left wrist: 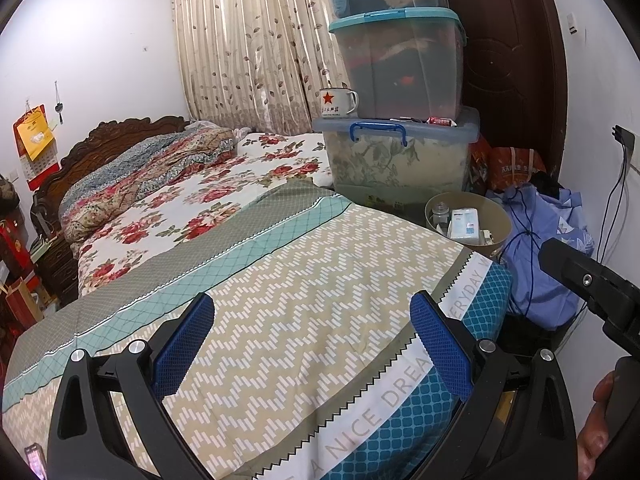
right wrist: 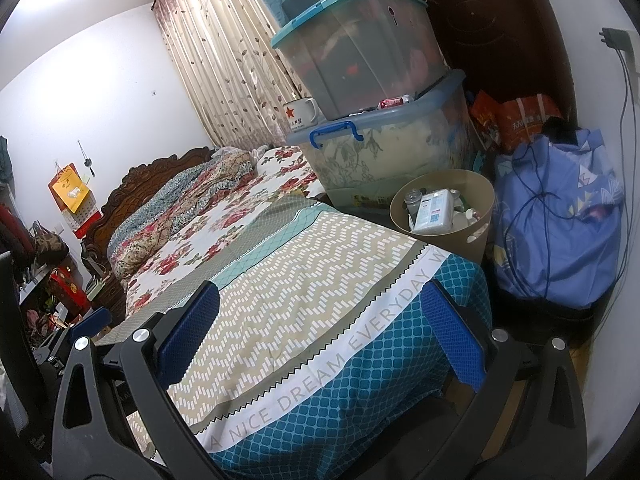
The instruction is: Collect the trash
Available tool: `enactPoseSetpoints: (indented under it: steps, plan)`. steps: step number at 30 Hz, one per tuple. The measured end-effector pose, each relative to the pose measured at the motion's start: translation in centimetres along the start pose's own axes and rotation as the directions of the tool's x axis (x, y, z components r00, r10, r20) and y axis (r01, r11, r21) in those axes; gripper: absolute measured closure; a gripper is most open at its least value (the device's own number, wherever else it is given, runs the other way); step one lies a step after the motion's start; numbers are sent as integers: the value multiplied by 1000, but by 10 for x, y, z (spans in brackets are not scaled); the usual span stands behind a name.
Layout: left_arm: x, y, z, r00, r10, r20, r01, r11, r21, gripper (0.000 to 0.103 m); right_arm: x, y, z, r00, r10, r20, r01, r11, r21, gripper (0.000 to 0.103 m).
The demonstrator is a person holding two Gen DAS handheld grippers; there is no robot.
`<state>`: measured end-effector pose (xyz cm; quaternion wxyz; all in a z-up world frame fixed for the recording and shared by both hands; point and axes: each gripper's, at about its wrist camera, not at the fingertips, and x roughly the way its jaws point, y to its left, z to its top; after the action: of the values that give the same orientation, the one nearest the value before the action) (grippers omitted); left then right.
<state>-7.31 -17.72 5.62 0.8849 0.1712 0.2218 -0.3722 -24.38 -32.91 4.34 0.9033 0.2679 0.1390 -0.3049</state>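
Note:
A tan round trash bin stands off the bed's far right corner, holding a white packet, a small glass jar and other bits. My left gripper hovers open over the patterned bedspread, nothing between its blue pads. My right gripper is open too, above the bed's foot corner, with the bin ahead and to its right. A small red wrapper lies on the lowest storage box lid.
Three stacked clear storage boxes stand at the bed's far side, with a white enamel mug on the lowest lid. A blue bundle with dangling cables sits right of the bin. A dark door stands behind.

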Motion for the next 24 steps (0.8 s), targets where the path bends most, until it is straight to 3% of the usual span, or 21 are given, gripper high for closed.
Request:
enactPoseSetpoints:
  steps: [24]
  plan:
    - [1,-1,-3,1000,-2,-3,2,1000,4,9,0,0,-1,1000,1,0,-1,1000,0,3]
